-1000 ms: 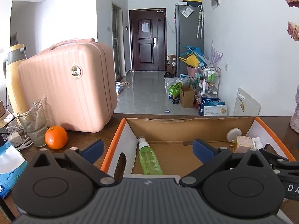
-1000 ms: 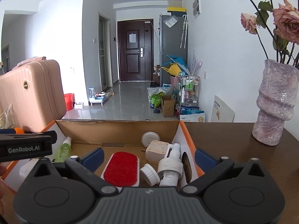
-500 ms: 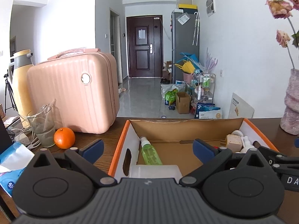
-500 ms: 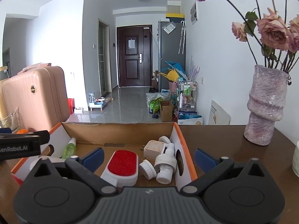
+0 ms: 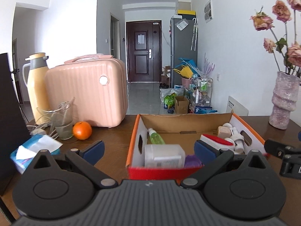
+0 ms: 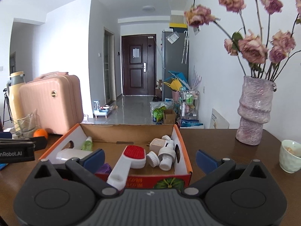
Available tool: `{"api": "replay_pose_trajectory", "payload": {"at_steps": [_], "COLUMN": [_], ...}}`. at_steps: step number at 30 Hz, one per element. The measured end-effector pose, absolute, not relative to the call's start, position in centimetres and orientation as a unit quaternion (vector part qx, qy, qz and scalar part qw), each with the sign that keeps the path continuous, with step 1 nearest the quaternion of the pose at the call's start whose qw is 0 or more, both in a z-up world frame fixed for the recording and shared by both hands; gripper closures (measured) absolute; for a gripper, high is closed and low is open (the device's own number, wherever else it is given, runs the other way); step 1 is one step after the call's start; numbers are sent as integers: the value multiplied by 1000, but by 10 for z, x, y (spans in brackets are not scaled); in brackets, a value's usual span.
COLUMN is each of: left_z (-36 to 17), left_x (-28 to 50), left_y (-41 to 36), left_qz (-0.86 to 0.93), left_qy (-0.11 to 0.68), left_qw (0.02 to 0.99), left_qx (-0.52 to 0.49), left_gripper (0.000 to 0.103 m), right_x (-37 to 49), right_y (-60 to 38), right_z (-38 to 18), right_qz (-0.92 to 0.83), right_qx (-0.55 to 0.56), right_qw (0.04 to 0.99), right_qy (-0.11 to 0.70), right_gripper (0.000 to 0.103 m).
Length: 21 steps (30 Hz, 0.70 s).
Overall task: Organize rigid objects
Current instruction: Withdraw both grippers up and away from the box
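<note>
An orange-rimmed cardboard box (image 5: pixel 134 131) (image 6: pixel 183 145) sits on the brown table. It holds a green spray bottle (image 5: pixel 155 138) (image 6: pixel 87 143), a clear plastic container (image 5: pixel 163 155), a red-and-white lint brush (image 6: pixel 131 155) (image 5: pixel 216 141), a white bottle (image 6: pixel 166 154), a beige cube (image 6: pixel 157 144) and a purple item (image 6: pixel 105 167). My left gripper (image 5: pixel 148 148) is open and empty in front of the box. My right gripper (image 6: pixel 150 157) is open and empty, also in front of the box.
A pink suitcase (image 5: pixel 88 92), a yellow thermos (image 5: pixel 36 82), a glass (image 5: pixel 63 120), an orange (image 5: pixel 82 130) and a tissue pack (image 5: pixel 33 150) stand left of the box. A purple vase of dried roses (image 6: pixel 255 111) and a pale green cup (image 6: pixel 290 155) stand to the right.
Both grippers have pulled back and up from the box, so its near red wall and more of the table show. Both stay open and empty.
</note>
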State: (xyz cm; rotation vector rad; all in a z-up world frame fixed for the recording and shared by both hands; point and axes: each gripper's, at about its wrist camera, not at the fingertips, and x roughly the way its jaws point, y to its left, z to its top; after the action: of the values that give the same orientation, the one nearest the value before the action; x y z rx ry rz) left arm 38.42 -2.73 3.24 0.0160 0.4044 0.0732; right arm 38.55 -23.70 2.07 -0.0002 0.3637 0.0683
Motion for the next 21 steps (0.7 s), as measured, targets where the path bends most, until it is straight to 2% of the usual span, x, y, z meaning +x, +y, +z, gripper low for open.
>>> {"api": "replay_pose_trajectory", "payload": {"at_steps": [21], "left_z": [27], "left_x": [155], "left_y": [8], "left_qz": [36], "left_qy": [165], "left_qw": [986], "left_qx": [14], "left_gripper": [0], "right_x": [152], "right_y": [-241], "right_z": [20], "right_qz": [47], "right_qx": [6], "right_qw": [990], "right_qy": [132], "right_gripper": [0]}}
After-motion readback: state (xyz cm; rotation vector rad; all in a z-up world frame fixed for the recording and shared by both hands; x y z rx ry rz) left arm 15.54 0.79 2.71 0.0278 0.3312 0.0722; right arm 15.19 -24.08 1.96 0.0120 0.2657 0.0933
